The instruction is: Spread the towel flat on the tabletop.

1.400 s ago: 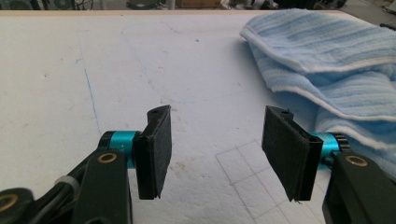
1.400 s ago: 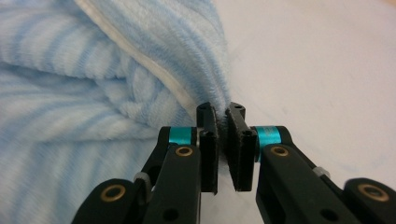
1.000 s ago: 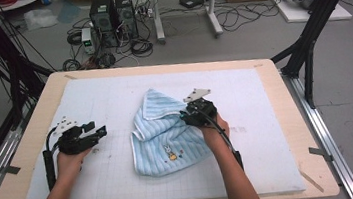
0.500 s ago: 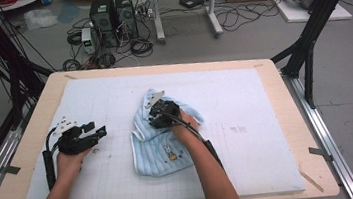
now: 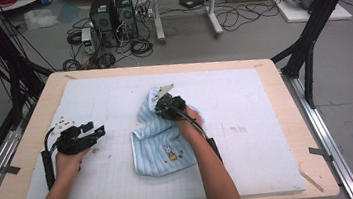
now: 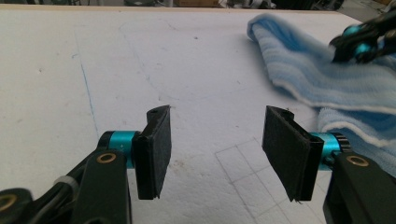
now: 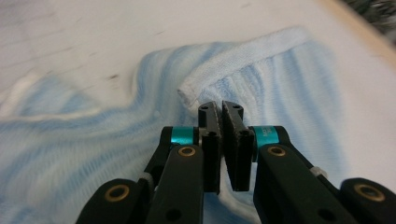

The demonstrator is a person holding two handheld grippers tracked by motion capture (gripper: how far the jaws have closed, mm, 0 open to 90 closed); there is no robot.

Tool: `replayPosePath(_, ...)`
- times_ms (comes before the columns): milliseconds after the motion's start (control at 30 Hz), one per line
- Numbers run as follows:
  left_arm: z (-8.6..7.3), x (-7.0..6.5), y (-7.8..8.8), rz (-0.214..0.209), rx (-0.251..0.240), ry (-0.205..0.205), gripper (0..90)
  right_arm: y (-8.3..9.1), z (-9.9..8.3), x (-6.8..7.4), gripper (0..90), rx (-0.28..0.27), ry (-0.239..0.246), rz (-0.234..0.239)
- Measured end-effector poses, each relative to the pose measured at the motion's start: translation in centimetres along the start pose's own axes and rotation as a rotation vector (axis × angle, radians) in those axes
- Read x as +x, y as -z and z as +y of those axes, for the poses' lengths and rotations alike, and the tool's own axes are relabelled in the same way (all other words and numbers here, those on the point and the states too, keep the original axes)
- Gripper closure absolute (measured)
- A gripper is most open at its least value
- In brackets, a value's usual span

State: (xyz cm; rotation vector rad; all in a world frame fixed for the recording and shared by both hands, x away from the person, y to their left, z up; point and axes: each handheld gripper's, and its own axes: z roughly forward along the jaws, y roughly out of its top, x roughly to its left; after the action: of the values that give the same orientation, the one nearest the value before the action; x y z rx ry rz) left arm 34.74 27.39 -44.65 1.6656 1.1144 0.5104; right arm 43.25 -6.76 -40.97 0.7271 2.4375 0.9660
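Right claw (image 7: 222, 116) just snapped closed, no cloth visibly pinched, over rumpled light-blue striped towel (image 5: 161, 141), left claw (image 6: 215, 149) open, empty, resting on white foam-covered tabletop (image 5: 267, 119)

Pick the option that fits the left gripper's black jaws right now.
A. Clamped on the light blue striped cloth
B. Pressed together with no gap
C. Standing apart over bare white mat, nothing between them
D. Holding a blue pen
C: in the left gripper view the left gripper has its pads wide apart over the white foam mat, while the light blue striped cloth lies off to one side, untouched by it.
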Motion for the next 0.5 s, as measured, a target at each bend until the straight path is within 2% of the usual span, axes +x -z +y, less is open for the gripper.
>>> replayPosePath(133,0.0,0.0,-0.1,0.0,0.003,0.002,42.5,2.4,-1.1,-2.8,86.2,-0.026,-0.103,-0.124)
replayPosePath(300,-0.1,0.0,-0.1,0.0,0.003,0.006,42.5,4.9,-3.5,-5.9,86.2,0.033,-0.184,-0.31)
replayPosePath(433,-0.1,0.0,-0.1,0.0,0.007,0.002,42.5,6.4,-5.2,-7.8,86.0,0.077,-0.27,-0.419)
replayPosePath(500,-0.1,0.0,-0.2,0.001,0.007,0.002,42.5,6.7,-6.1,-8.5,85.9,0.134,-0.304,-0.462)
